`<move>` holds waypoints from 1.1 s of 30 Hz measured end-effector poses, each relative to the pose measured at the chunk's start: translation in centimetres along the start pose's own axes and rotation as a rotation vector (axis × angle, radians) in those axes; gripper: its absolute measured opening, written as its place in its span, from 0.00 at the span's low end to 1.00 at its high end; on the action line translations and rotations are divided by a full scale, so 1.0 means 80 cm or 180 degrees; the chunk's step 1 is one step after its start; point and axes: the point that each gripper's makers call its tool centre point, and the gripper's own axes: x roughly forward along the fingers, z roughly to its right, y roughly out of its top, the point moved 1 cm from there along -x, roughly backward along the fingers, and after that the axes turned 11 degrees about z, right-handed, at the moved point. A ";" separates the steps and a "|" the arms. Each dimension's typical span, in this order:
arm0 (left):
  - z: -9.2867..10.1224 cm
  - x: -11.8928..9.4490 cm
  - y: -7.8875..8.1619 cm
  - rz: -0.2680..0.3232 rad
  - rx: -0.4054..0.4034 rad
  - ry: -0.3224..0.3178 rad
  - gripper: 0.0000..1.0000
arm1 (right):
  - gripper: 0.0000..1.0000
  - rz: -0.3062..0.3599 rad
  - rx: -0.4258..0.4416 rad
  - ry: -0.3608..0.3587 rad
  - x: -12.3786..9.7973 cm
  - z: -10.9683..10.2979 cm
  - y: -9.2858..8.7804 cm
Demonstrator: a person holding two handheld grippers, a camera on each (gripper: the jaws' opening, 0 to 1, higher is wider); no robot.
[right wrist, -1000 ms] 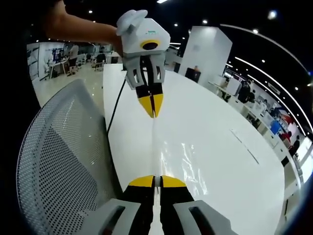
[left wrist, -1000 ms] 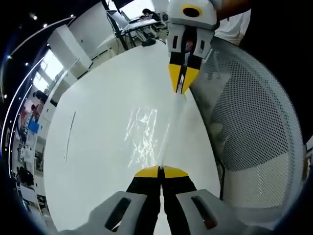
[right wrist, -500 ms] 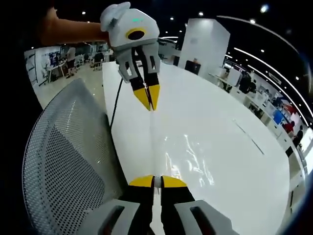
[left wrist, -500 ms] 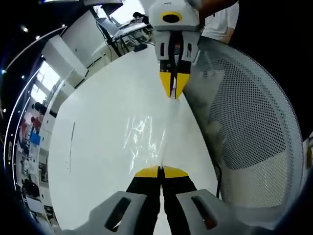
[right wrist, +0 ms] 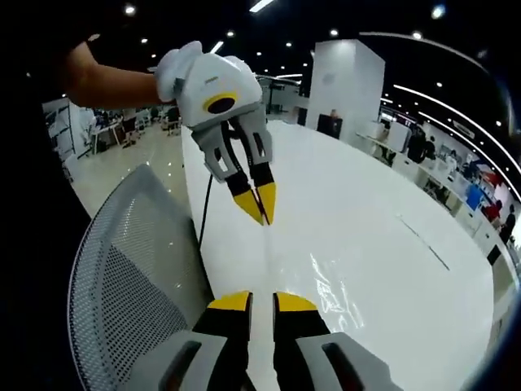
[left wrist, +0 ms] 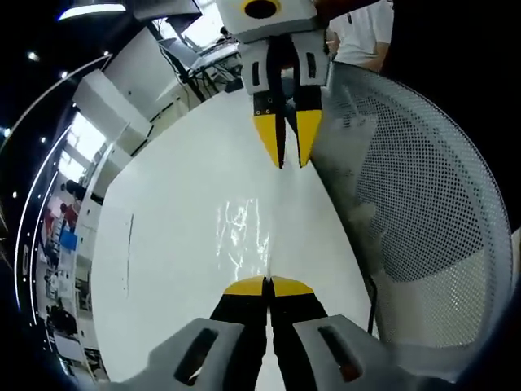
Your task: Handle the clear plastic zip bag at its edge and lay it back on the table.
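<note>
Zip bag (left wrist: 244,236) lies on our table (left wrist: 163,244); right hand-held gripper (right wrist: 260,300) just let go, jaws apart, while left hand-held gripper (left wrist: 267,285) at 6 o'clock stays pinched on its edge

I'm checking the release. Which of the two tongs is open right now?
The right tongs: their yellow tips stand clearly apart. The left tongs have their tips pressed together, shut on the edge of the clear zip bag.
</note>
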 end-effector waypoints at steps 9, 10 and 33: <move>0.004 -0.002 0.004 0.0047 0.0008 0.0006 0.00 | 0.06 -0.0020 -0.0012 -0.0102 0.002 0.017 0.003; 0.005 -0.002 0.005 0.0055 -0.0001 -0.0002 0.00 | 0.06 -0.0035 -0.0018 -0.0112 0.004 0.017 0.002; 0.010 -0.004 0.022 0.0238 -0.0193 0.0067 0.00 | 0.02 -0.0180 0.0044 -0.0030 0.033 -0.005 -0.022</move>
